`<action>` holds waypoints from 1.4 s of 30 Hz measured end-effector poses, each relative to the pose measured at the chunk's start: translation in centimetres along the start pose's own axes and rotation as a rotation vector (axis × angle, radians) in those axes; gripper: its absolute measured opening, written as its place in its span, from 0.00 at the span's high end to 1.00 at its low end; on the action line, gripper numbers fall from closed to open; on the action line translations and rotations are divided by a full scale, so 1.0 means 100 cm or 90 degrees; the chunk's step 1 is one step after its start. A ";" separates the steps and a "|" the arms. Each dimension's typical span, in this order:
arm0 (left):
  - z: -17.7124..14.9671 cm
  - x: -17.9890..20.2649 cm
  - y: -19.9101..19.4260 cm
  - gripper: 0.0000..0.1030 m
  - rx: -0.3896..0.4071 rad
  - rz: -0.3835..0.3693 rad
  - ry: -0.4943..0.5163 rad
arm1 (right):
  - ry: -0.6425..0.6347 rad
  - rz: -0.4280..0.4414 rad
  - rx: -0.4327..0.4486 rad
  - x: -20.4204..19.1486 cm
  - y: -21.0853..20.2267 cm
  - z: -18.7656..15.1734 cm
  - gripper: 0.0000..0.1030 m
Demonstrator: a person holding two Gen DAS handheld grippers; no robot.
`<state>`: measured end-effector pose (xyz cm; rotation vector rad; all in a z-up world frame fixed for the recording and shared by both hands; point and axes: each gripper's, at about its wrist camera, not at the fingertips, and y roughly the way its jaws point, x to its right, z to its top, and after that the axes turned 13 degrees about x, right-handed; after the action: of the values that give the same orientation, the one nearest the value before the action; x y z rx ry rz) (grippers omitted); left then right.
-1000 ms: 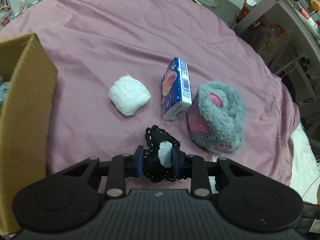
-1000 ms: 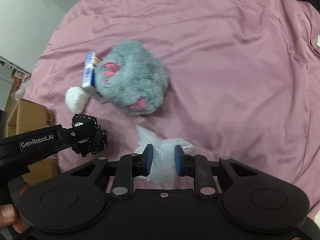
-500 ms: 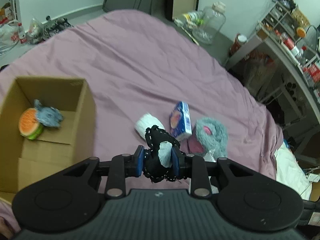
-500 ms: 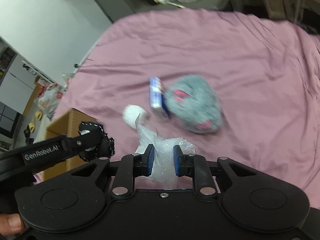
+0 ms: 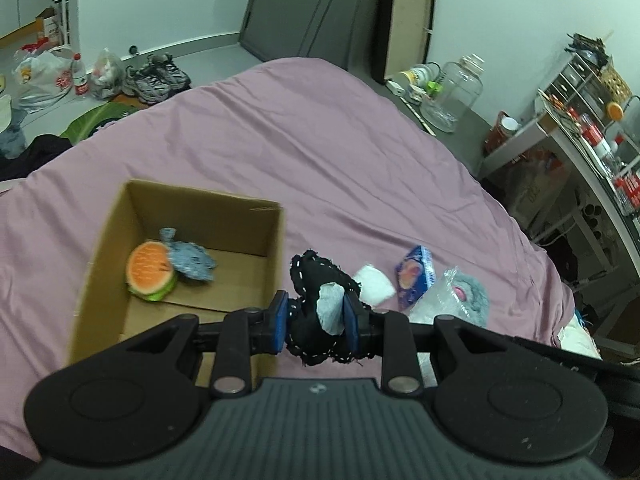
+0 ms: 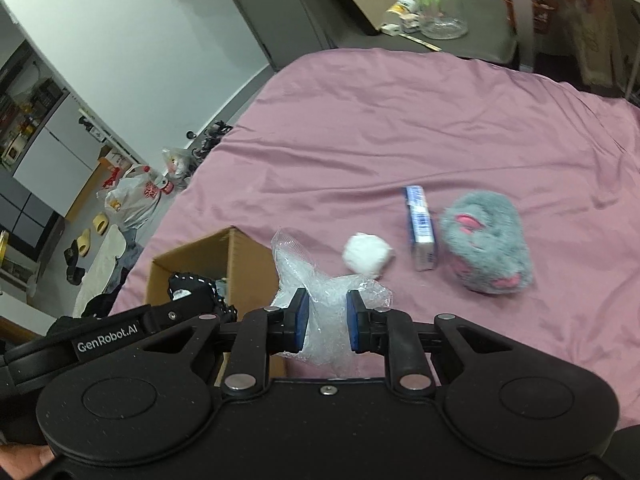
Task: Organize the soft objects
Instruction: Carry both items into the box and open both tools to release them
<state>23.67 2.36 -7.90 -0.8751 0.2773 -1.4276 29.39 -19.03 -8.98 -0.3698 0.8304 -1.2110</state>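
Your left gripper [image 5: 316, 314] is clenched on a black fabric piece [image 5: 316, 280] edged in white stitching, with a pale grey patch showing against the right blue pad; it hangs in the air just beside the right wall of the open cardboard box [image 5: 104, 240]. In the box lie a round orange-and-green plush [image 5: 150, 270] and a crumpled blue-grey cloth [image 5: 188, 258], touching each other.

Your right gripper [image 6: 326, 326] is clamped on a crinkled clear plastic bag [image 6: 320, 292] with white filling, which bulges up and out to the left of the fingers, held above the pink bedsheet [image 6: 400, 128] near the box's corner.

On the bed lie a soft white ball [image 6: 366, 254], an upright blue carton [image 6: 420, 228] and a fuzzy grey plush with pink patches [image 6: 486, 248]; the carton stands between the other two, just beside the plush.
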 end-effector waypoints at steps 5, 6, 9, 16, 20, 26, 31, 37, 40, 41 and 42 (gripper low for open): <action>0.006 -0.025 -0.004 0.73 0.003 0.009 -0.014 | -0.013 0.005 0.003 -0.023 0.007 -0.001 0.81; 0.007 -0.031 -0.005 0.73 0.003 0.011 -0.018 | -0.015 0.005 0.004 -0.028 0.008 -0.001 0.81; 0.009 -0.049 -0.005 0.73 0.002 0.023 -0.027 | -0.021 0.009 0.003 -0.041 0.013 -0.003 0.81; 0.013 -0.079 -0.003 0.73 -0.002 0.036 -0.052 | -0.042 0.011 -0.001 -0.068 0.023 -0.005 0.81; 0.014 -0.091 0.001 0.73 -0.008 0.041 -0.062 | -0.050 0.012 -0.003 -0.081 0.029 -0.006 0.81; 0.009 -0.105 0.012 0.73 -0.026 0.045 -0.075 | -0.060 0.009 -0.009 -0.094 0.039 -0.008 0.81; 0.004 -0.116 0.021 0.73 -0.041 0.048 -0.085 | -0.064 0.006 -0.013 -0.102 0.049 -0.007 0.81; 0.005 -0.123 0.027 0.71 -0.053 0.060 -0.089 | -0.066 0.007 -0.015 -0.112 0.058 -0.002 0.81; 0.006 -0.122 0.031 0.70 -0.064 0.071 -0.077 | -0.065 0.013 -0.014 -0.116 0.062 0.002 0.81; 0.006 -0.122 0.031 0.68 -0.067 0.073 -0.074 | -0.065 0.016 -0.013 -0.118 0.062 0.003 0.81; 0.007 -0.122 0.031 0.66 -0.069 0.072 -0.074 | -0.065 0.019 -0.013 -0.120 0.063 0.004 0.81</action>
<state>24.31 13.62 -13.48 -1.0124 0.3134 -1.2609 32.53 -5.83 -8.51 -0.4311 0.7577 -1.1479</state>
